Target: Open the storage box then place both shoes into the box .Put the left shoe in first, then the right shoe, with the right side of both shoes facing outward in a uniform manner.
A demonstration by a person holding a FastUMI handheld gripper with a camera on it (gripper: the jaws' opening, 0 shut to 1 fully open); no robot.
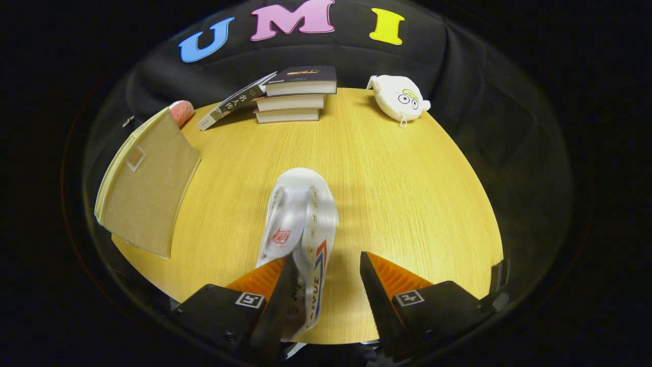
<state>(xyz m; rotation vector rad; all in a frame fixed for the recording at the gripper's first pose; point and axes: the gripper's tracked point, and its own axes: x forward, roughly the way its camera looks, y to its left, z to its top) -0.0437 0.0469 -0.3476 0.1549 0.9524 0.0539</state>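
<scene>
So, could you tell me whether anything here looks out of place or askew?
One book leans tilted against the stack of books rather than lying flat. The white shoe lies between the open hand-held gripper fingers.

The hand-held gripper (326, 265) has ribbed wedge-shaped fingers on black blocks bearing square black-and-white markers and screws.

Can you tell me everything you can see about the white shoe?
The white shoe looks like a canvas sneaker with metal eyelets, a red badge on its tongue and red and blue stripes by its heel. It lies on the wooden table, toe pointing away toward the books, heel end between the fingers of the tool. The fingers are open; the left one looks to touch the shoe, the right one stands apart.
</scene>
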